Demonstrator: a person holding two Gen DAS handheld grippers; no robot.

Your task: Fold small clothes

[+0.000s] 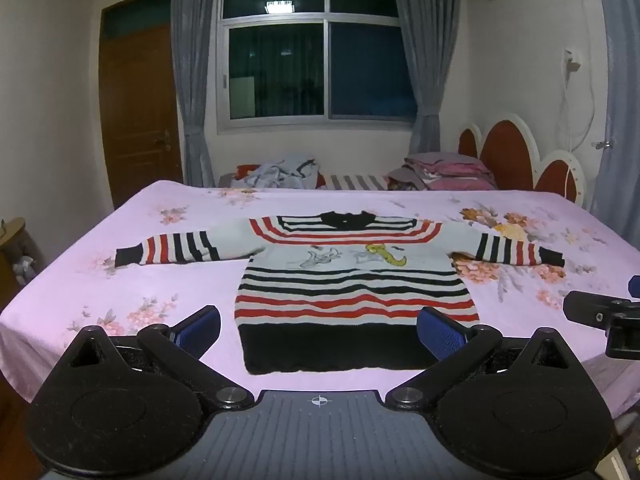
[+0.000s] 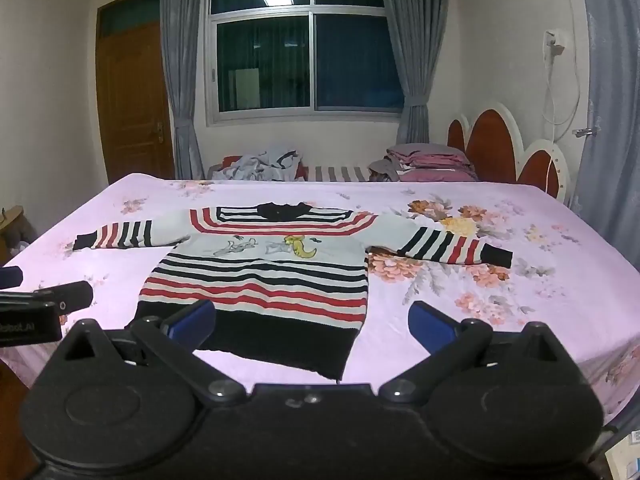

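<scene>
The striped sweater (image 1: 352,280) looks soft, floppy knit, so with your left gripper (image 1: 318,330) and right gripper (image 2: 312,324) both spread apart and empty, pinch a sleeve cuff.

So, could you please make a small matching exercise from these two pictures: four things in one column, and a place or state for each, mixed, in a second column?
Things:
1. sweater
2. pile of clothes
3. door
4. left gripper

Places or states:
A. shut, left of the window
B. open, holding nothing
C. spread flat on the bed, sleeves out
D. crumpled beyond the far edge of the bed

Pairs: 1-C, 2-D, 3-A, 4-B
</scene>
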